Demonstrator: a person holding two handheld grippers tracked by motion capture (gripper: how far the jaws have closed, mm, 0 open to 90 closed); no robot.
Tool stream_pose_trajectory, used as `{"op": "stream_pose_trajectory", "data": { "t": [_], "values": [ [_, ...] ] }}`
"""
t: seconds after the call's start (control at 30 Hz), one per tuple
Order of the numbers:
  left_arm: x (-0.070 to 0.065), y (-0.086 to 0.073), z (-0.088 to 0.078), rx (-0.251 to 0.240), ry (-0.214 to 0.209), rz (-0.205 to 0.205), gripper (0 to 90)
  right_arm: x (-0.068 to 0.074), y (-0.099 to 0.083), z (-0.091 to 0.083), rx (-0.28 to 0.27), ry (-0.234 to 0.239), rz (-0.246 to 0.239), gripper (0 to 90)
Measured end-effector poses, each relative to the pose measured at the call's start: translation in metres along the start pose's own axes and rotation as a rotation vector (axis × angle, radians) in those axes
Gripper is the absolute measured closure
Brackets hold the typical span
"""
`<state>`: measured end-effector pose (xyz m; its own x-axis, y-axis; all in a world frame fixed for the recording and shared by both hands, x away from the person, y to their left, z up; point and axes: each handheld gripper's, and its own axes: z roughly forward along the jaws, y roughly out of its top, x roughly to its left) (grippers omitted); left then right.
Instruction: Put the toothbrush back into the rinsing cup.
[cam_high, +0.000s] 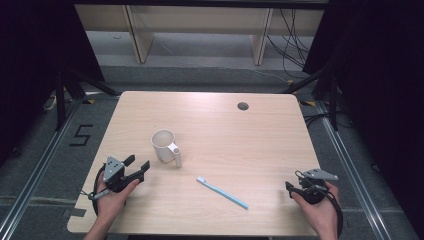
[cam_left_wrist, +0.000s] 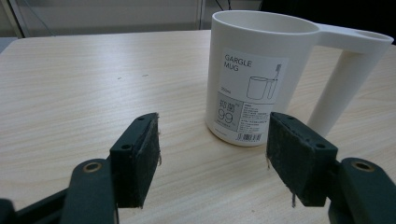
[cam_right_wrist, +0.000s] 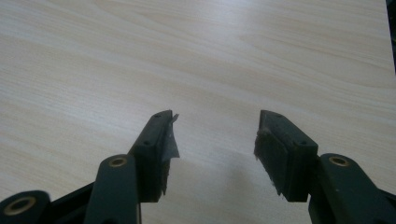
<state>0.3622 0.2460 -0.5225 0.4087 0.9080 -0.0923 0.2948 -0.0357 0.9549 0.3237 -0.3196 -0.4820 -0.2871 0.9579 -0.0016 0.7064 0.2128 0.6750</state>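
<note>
The mug (cam_left_wrist: 254, 79) stood upright on the surface (cam_high: 250, 150), just ahead of the left gripper (cam_left_wrist: 212, 154), whose jaws were apart and empty. It looked light, stiff, smooth plastic; its straight handle (cam_left_wrist: 334, 88) seemed the safest hold.

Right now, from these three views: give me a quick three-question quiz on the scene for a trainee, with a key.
1. True or false: the left claw grips the white mug.
2. Which thing lies between the mug and the right claw? A) spoon B) blue toothbrush C) sponge
3. Fill in: the mug stands ____ on the table.

Key: 1 false, both claws are open and hold nothing. 2 B. 3 upright.
</note>
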Motion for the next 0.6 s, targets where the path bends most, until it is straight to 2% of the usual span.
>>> {"op": "stream_pose_trajectory", "data": {
  "t": [0.03, 0.1, 0.13, 0.17, 0.2, 0.23, 0.27, 0.3, 0.33, 0.37, 0.4, 0.47, 0.5, 0.53, 0.57, 0.6],
  "values": [
    [0.000, 0.000, 0.000, 0.006, 0.003, 0.001, 34.1, -0.003, 0.001, 0.001, -0.019, -0.002, -0.039, 47.0],
    [0.000, 0.000, 0.000, 0.009, 0.004, 0.000, 34.0, -0.002, 0.001, 0.001, -0.005, 0.021, -0.030, 47.0],
    [0.000, 0.000, 0.000, 0.009, 0.004, 0.000, 34.0, -0.002, 0.001, -0.002, 0.014, -0.006, -0.025, 47.0],
    [0.000, 0.000, 0.000, 0.010, 0.005, -0.001, 33.9, 0.000, 0.001, -0.001, 0.020, 0.006, 0.000, 47.0],
    [0.000, 0.000, 0.000, 0.008, 0.005, 0.001, 33.9, -0.001, 0.002, -0.002, 0.025, 0.001, -0.028, 47.0],
    [0.000, 0.000, 0.000, 0.007, 0.002, 0.000, 33.8, -0.004, 0.002, -0.001, 0.023, 0.007, -0.075, 47.0],
    [0.000, 0.000, 0.000, 0.007, 0.002, 0.000, 33.7, -0.004, 0.002, -0.001, 0.023, 0.007, -0.075, 47.0],
    [-0.001, 0.000, 0.000, 0.009, -0.002, 0.000, 33.6, 0.003, 0.003, -0.001, 0.046, 0.013, -0.004, 47.0],
    [-0.001, 0.000, 0.000, 0.009, -0.002, 0.000, 33.5, 0.003, 0.003, -0.001, 0.046, 0.013, -0.004, 47.0],
    [-0.001, 0.000, 0.000, 0.010, -0.003, -0.002, 33.4, 0.001, 0.005, -0.001, 0.054, 0.024, -0.069, 46.9],
    [0.000, 0.000, 0.000, 0.006, -0.005, -0.006, 33.3, 0.004, 0.006, -0.002, 0.070, 0.022, -0.040, 46.8],
    [0.000, -0.001, 0.001, -0.012, -0.021, -0.005, 33.2, 0.006, 0.009, -0.002, 0.079, 0.030, -0.044, 46.6],
    [0.000, -0.001, 0.000, -0.009, -0.015, -0.008, 33.2, 0.007, 0.009, -0.002, 0.090, 0.027, -0.065, 46.5],
    [0.000, -0.001, 0.000, -0.009, -0.015, -0.008, 33.1, 0.007, 0.009, -0.002, 0.090, 0.027, -0.065, 46.5],
    [-0.001, 0.000, -0.002, 0.006, -0.006, -0.008, 33.1, 0.011, 0.011, -0.001, 0.113, 0.036, -0.039, 46.3],
    [-0.001, 0.000, -0.002, 0.004, -0.008, -0.007, 33.0, 0.010, 0.012, 0.000, 0.111, 0.035, -0.080, 46.3]
  ]
}}
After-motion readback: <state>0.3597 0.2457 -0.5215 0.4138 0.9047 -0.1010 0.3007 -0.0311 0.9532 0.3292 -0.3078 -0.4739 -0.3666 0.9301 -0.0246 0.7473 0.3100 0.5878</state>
